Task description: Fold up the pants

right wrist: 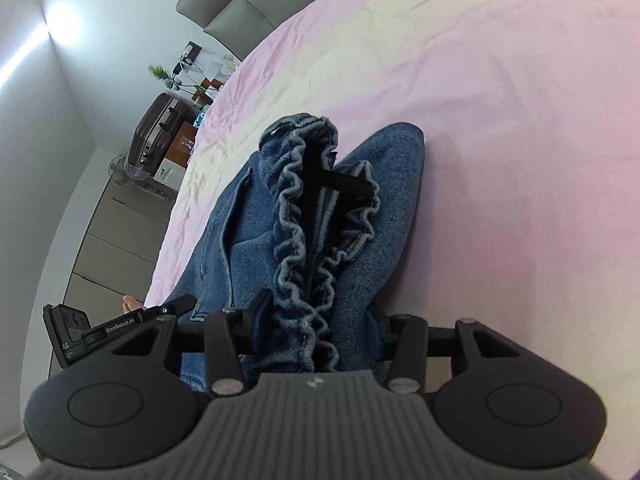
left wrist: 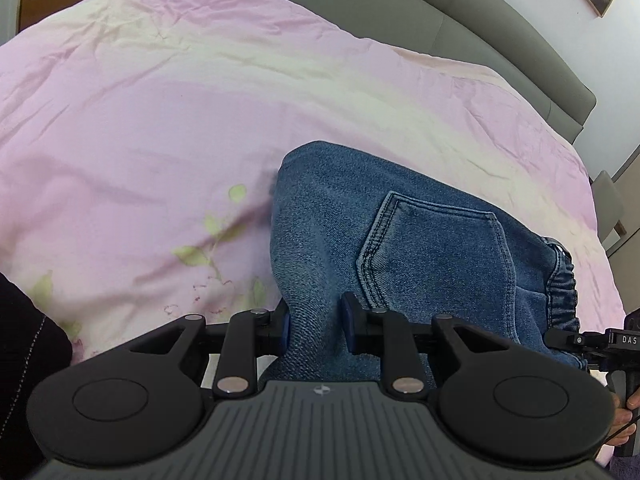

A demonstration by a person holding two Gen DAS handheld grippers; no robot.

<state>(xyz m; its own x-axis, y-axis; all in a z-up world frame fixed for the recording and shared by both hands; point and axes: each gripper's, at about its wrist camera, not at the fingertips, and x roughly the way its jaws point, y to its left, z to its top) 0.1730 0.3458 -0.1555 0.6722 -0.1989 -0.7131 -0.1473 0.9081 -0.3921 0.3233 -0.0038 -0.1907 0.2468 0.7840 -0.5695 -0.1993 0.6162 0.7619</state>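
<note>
- Gripping denim on both sides: the left hand-held gripper (left wrist: 316, 326) is closed on a fold of the pants (left wrist: 400, 240) just beside the back pocket (left wrist: 432, 256), and the right hand-held gripper (right wrist: 316, 330) is clamped on the gathered elastic waistband (right wrist: 308, 240).
- The pants sit bunched on the pink bedcover (left wrist: 180, 120), toward its near edge, with the waist end raised off the bed.
- Risk: the ruffled waistband is thick and springy, so it may slip from the right pads if pulled hard, and the layers would drop unevenly.
- Risk: the left pinch may hold only the top layer; lifting would then drag the fold crooked.
- Hidden: the legs and hems are cut off below both cameras, so how far the folding has got is hard to judge.
- A dark strip inside the waistband opening cannot be identified.
</note>
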